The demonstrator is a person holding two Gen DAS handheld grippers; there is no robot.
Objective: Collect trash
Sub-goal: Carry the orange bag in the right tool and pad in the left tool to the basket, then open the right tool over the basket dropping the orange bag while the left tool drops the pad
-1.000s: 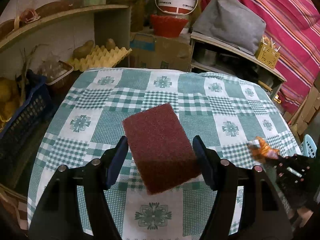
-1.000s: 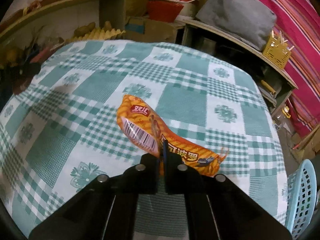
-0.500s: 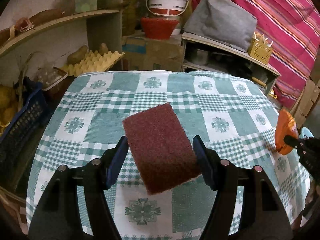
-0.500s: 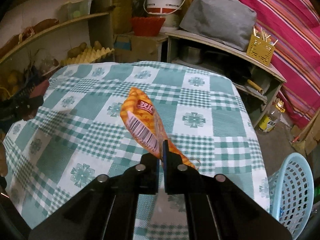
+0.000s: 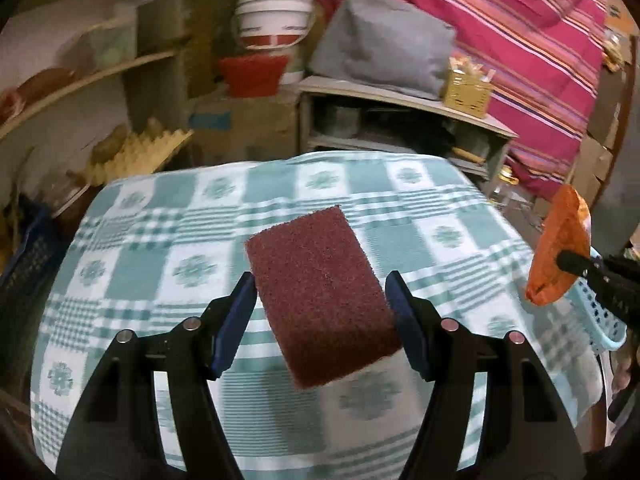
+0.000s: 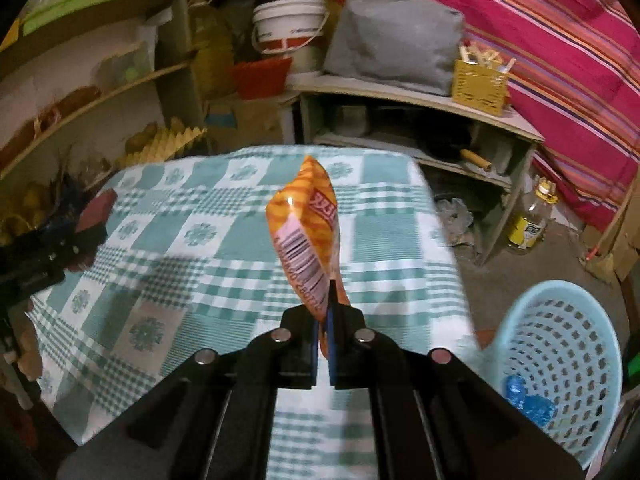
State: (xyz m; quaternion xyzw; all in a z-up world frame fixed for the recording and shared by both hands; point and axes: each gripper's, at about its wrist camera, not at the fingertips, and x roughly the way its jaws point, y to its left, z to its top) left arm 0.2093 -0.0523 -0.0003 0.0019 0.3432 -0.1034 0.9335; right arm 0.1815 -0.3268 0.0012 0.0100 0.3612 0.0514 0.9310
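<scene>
The right gripper [image 6: 325, 320] clamps the snack wrapper [image 6: 308, 232] near the basket [image 6: 560, 364]; the left gripper [image 5: 320, 312] apparently grips the sponge [image 5: 320, 292], ready for wiping.

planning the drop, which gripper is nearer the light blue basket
Right. The right gripper, shut on the orange snack wrapper, is by the table's right edge, beside the light blue basket. The left gripper holds the scouring pad over the table's middle.

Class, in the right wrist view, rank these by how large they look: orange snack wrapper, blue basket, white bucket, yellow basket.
1. blue basket
2. orange snack wrapper, though nearness to the camera enlarges it
3. white bucket
4. yellow basket
</scene>
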